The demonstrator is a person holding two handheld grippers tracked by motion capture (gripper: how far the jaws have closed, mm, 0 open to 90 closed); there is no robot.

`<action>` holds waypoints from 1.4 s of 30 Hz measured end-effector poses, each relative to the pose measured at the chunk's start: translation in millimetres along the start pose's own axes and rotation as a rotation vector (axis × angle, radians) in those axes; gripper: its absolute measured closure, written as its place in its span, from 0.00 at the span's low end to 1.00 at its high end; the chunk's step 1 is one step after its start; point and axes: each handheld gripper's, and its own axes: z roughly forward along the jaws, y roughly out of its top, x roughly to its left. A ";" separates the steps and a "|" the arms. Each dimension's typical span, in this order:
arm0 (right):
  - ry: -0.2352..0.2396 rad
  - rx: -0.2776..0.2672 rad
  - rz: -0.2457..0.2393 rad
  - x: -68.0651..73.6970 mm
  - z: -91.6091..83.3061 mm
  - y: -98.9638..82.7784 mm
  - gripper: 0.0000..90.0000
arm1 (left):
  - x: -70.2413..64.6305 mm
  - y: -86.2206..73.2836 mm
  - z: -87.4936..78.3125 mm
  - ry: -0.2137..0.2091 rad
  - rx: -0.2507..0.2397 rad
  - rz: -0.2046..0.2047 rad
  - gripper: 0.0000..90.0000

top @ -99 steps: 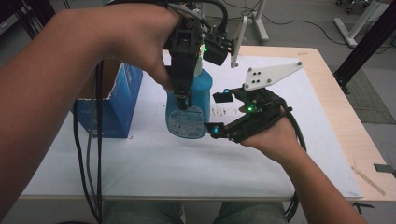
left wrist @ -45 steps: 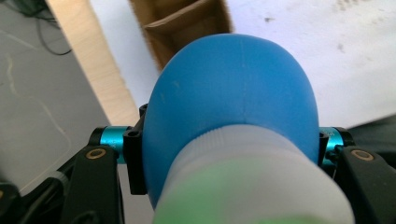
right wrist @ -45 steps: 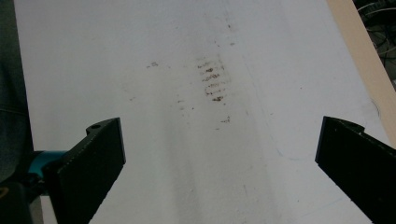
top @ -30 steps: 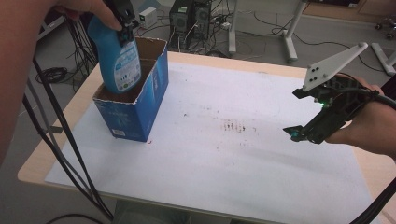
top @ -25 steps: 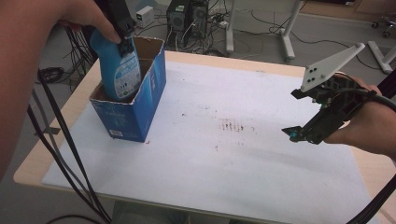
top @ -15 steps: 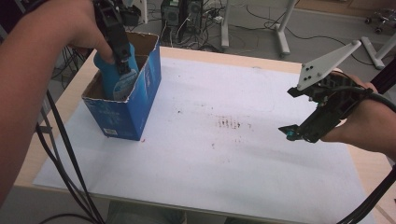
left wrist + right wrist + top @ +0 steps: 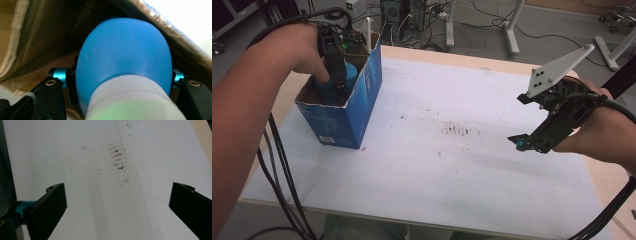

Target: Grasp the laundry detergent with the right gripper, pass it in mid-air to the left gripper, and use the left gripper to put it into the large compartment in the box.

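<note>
High view. The left claw (image 7: 333,80) reaches down into the open blue box (image 7: 346,116) at the near-left part of the tabletop (image 7: 422,165), pinching a blue bottle (image 7: 343,80) that sits mostly inside the box, its upper part visible above the torn cardboard rim. The right claw (image 7: 526,141) hangs over the right side of the tabletop, well apart from the box, holding nothing. A dark smudge (image 7: 458,131) marks the white surface between the two claws. Black cables (image 7: 282,170) trail off the near-left edge; stands and cabling crowd the floor beyond the far edge.

Left gripper view. The bottle (image 7: 125,62) lies between the jaws, its pale cap (image 7: 130,100) nearest the camera and the brown inner walls of the box (image 7: 32,37) close on both sides. Whether its base rests on the box floor cannot be told.

Right gripper view. The jaws stand spread wide over bare white tabletop (image 7: 155,150), the smudge (image 7: 117,157) ahead of them.

Risks. Letting go before the bottle is seated could let it drop or tip against a wall. The box is light and unsteadied; a jaw catching the ragged rim on the way out could drag or topple it. The narrow interior leaves little room for the jaws to spread. The cables could snag the tabletop's corner.
</note>
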 end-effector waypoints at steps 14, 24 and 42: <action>0.004 0.005 0.005 0.7 2.9 0.4 0.01 | 2.0 -0.4 6.1 -0.020 -0.017 0.022 0.41; 0.002 0.001 0.007 0.2 0.6 -1.5 0.01 | 1.9 -3.0 -0.5 -0.015 -0.029 0.010 0.33; 0.001 -0.018 0.006 1.7 -5.2 -3.4 0.01 | 2.4 -7.4 -27.1 0.023 -0.022 -0.024 0.25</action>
